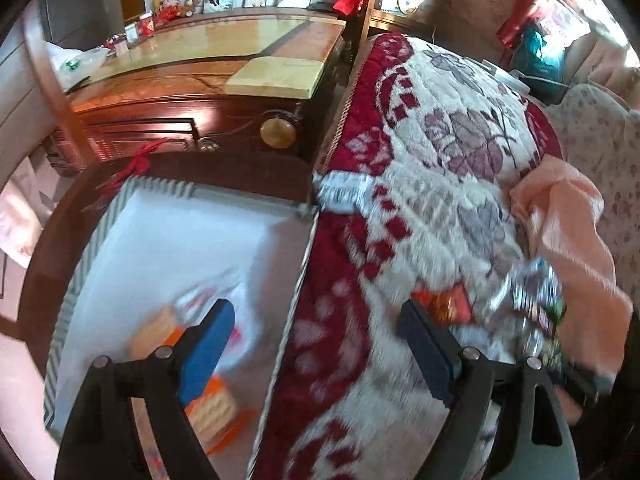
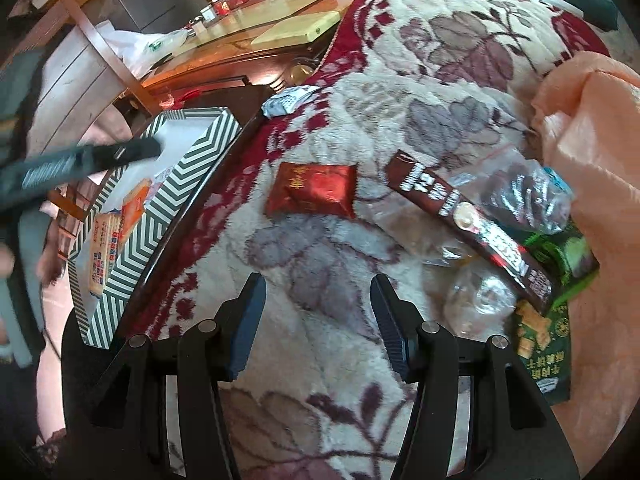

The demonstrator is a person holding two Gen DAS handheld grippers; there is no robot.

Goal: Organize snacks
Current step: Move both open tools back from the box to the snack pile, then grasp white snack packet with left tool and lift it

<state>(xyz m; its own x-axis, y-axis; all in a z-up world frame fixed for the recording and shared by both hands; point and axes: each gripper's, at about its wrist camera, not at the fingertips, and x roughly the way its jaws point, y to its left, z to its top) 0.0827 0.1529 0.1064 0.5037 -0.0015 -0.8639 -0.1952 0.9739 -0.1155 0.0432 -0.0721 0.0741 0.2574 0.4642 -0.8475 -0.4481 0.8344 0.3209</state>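
Seen through the left wrist camera: left gripper spread wide and empty, one blue-padded finger hanging over the white-lined striped cardboard box, the other over the red-and-cream floral plush blanket, so straddling the box's right wall, probably between a drop-off and the next pick. Inside the box at 7 o'clock, blurred orange-and-cream wrapped biscuit packs, apparently already sorted, lying flat on the floor of the box. At 4 o'clock on the blanket, a blurred heap of wrappers beside a peach plastic bag; a small white-and-blue sachet at the box's far right corner, seemingly still unsorted. Seen through the right wrist camera: right gripper likewise open, nothing between its fingers, poised above bare blanket. Just ahead at 12 o'clock, a flat red foil snack pouch, alone and clear of clutter, likely the easiest next grab. At 2 to 3 o'clock, a long brown chocolate wafer box lying slantwise across crinkled clear plastic wrappers and a green cracker packet, all spilled from the mouth of the peach bag. At 9 o'clock, the box with its green-and-white chevron wall, standing just beside the blanket's edge, within short reach for transfers; the other tool crossing above it, blurred.
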